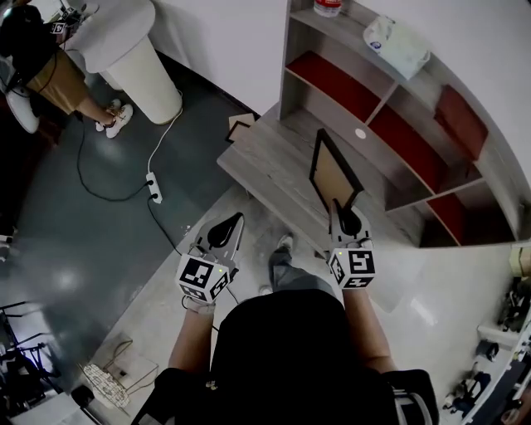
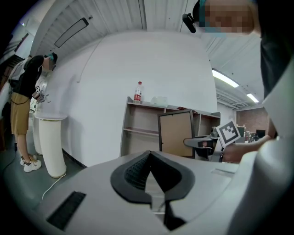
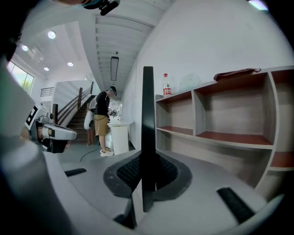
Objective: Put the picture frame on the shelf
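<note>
R gripper is clamping the picture frame by its bottom edge, holding it upright over the low grey ledge in front of the shelf. L gripper is hanging clenched w/ nothing in it. Bottle & plastic bag are sitting on top of shelf. Small frame is lying at ledge's left end, power strip on floor nearby.

The picture frame stands before the shelf (bottle on top).
</note>
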The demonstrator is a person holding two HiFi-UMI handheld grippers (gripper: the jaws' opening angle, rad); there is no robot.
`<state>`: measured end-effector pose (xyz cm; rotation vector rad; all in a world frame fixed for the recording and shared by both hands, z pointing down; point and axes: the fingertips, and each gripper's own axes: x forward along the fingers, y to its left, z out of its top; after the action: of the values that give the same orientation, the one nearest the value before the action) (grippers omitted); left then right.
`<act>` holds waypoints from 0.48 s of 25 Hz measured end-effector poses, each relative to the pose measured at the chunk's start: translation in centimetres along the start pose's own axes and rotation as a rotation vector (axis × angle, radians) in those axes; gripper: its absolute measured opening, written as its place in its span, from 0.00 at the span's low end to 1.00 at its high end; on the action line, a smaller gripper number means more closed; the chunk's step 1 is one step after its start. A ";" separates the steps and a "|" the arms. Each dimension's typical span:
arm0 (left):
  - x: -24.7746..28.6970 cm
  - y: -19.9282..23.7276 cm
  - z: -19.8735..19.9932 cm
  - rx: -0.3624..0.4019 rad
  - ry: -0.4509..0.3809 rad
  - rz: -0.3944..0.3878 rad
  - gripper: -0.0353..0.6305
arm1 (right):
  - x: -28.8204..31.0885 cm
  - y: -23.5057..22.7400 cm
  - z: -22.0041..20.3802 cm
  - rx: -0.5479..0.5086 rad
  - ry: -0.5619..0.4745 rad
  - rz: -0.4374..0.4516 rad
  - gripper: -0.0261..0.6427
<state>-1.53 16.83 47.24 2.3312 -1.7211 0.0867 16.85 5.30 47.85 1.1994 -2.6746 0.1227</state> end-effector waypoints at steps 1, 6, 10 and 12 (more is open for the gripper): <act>1.1 0.6 0.3 0.000 0.004 0.000 0.07 | 1.1 -0.5 0.3 0.002 -0.001 0.002 0.08; 6.5 2.9 2.4 0.006 0.008 -0.005 0.07 | 5.9 -3.3 2.2 -0.001 -0.018 0.005 0.08; 10.6 4.2 3.8 0.010 0.012 -0.016 0.07 | 9.2 -5.6 3.5 -0.005 -0.032 -0.001 0.08; 12.4 4.7 4.3 0.017 0.019 -0.020 0.07 | 10.6 -6.7 4.1 -0.011 -0.036 -0.007 0.08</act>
<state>-2.58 2.95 46.17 2.3514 -1.6946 0.1196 14.32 -7.53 46.16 1.2185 -2.6987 0.0858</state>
